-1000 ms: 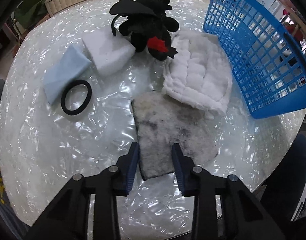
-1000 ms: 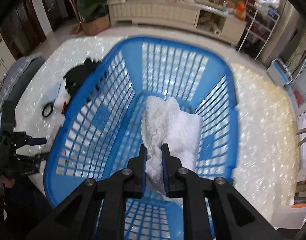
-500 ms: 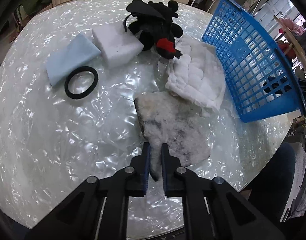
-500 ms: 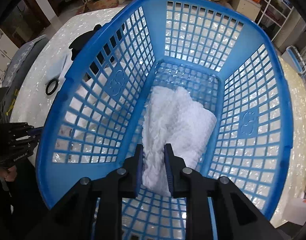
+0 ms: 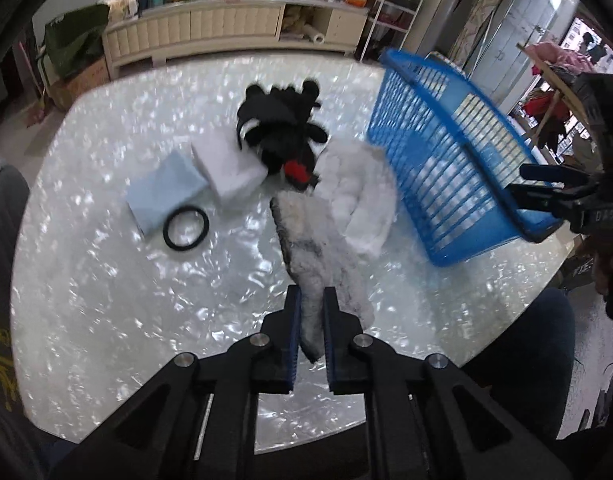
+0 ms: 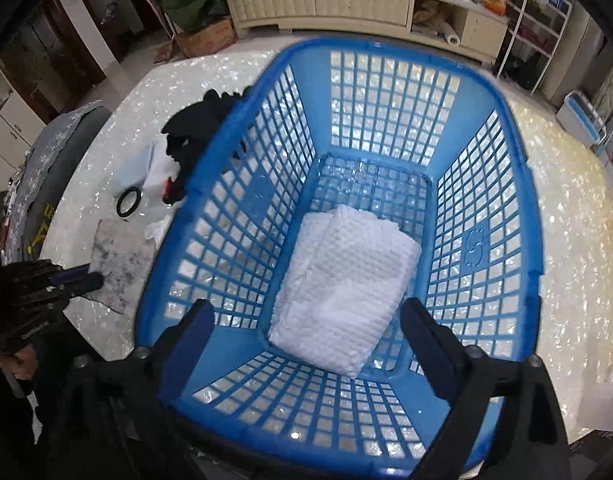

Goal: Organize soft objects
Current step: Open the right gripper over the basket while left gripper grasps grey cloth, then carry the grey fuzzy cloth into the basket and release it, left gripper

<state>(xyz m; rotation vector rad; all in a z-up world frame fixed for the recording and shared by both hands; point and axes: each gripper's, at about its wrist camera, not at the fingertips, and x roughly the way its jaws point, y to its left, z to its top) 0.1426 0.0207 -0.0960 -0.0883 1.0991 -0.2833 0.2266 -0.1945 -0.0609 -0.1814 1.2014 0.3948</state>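
Left gripper pinches grey cloth — right gripper (spread) empty.

our left gripper is matte black plastic, its two fingers lined with ribbed blue pads, and four round silver screws sit along the angular arms. our right gripper is the same black build, with dark blue pads and black screw heads. faint pale lettering marks the black housings. bare skin shows on our left hand.
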